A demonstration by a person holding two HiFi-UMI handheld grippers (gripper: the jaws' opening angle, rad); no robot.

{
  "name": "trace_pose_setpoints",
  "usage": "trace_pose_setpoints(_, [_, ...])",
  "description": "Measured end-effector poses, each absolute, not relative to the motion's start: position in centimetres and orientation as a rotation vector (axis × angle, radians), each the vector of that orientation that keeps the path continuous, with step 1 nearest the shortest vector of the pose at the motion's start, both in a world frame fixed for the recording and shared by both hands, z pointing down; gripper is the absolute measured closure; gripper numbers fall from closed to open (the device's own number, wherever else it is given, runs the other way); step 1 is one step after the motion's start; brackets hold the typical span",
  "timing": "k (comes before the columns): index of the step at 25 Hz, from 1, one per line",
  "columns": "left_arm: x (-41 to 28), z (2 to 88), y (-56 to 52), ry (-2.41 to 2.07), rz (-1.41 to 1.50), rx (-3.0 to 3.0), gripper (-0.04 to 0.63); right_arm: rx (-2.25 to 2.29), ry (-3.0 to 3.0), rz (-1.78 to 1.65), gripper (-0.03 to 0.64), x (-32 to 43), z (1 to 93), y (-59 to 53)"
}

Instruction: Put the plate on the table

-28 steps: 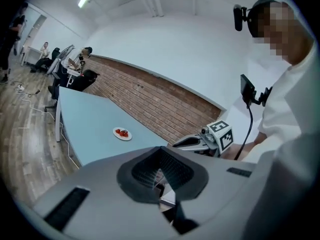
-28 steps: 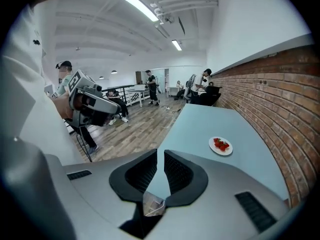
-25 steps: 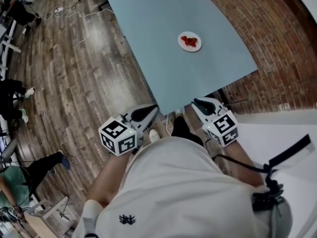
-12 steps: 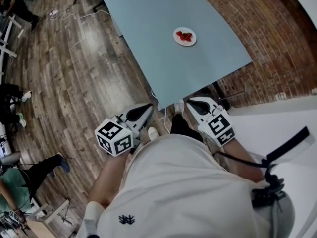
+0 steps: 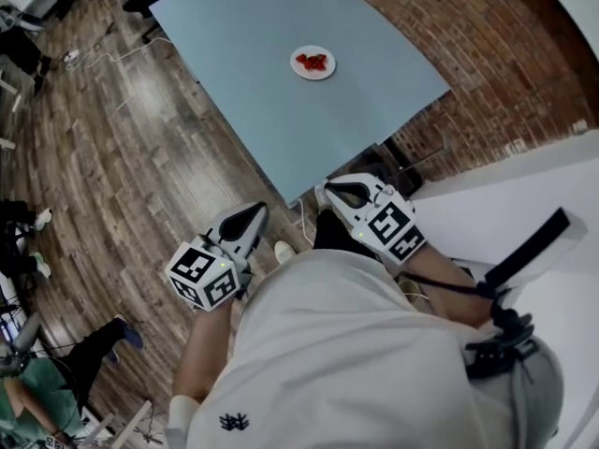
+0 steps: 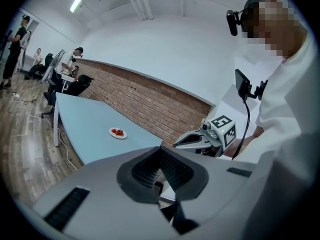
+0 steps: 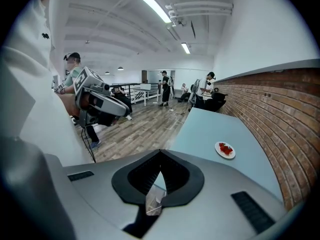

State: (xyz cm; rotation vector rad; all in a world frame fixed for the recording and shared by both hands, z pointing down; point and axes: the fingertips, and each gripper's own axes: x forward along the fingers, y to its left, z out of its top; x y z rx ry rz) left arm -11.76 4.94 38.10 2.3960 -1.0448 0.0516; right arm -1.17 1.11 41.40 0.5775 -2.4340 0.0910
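One small round white plate (image 5: pixel 313 63) carrying red pieces (image 5: pixel 314 61), resting on pale blue rectangular bench (image 5: pixel 253 110), farther off than a second ago; left gripper (image 5: pixel 251 213) and right gripper (image 5: pixel 339 191) well apart from it, fingers closed flat, empty; placement judged complete, withdrawal under way.

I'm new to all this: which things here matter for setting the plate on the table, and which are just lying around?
Part of the job: plate, already on the blue table; left gripper and right gripper, both shut and empty.

Just around: red food on the plate; wooden floor; brick wall; a person standing in the background.
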Motion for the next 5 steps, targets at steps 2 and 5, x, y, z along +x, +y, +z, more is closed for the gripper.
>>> trace_pose_setpoints(2, [-11.31, 37.98, 4.68, -1.047, 0.061, 2.390, 0.594, 0.572, -2.440, 0.097, 0.607, -0.99, 41.48, 0.92])
trace_pose_setpoints(5, [-10.80, 37.94, 4.33, -1.059, 0.079, 2.394, 0.594, 0.567, -2.452, 0.112, 0.607, -0.67, 41.58, 0.68])
